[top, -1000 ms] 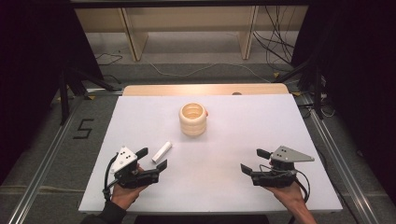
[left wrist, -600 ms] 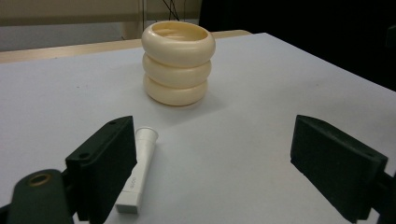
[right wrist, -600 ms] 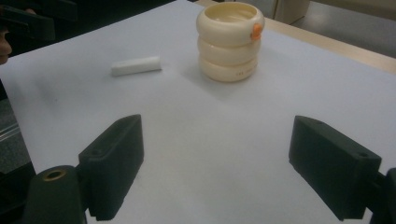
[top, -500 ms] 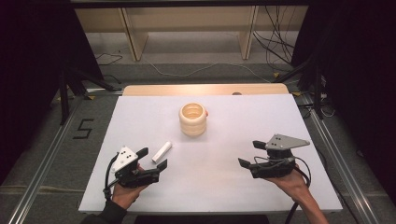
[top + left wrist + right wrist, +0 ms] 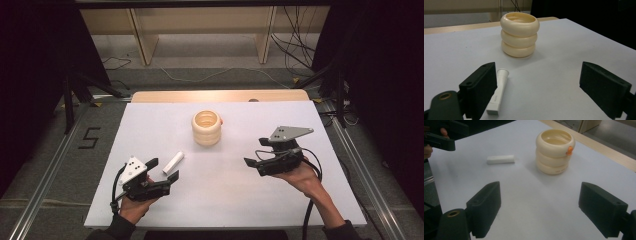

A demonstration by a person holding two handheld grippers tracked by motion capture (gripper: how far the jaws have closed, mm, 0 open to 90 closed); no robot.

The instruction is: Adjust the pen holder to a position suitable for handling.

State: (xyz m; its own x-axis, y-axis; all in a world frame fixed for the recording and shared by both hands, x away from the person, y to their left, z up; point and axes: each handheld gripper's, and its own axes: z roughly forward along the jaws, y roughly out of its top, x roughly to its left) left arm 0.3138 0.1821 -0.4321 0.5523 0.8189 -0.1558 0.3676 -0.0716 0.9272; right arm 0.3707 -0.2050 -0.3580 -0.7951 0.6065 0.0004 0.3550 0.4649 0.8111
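Left gripper (image 5: 162, 170) sits low at the near edge, jaws spread wide, and the small white tube (image 5: 173, 162) lies flat on the white table (image 5: 300, 210) just beside its left jaw, seemingly lined up for a grab. Right gripper (image 5: 257, 152), jaws apart too, points at the cream ringed pot (image 5: 206, 127) farther back, empty-handed.

A large black "5" (image 5: 89, 137) is marked on the grey floor left of the table. The white tube (image 5: 498, 91) bears small print, too tiny to read.
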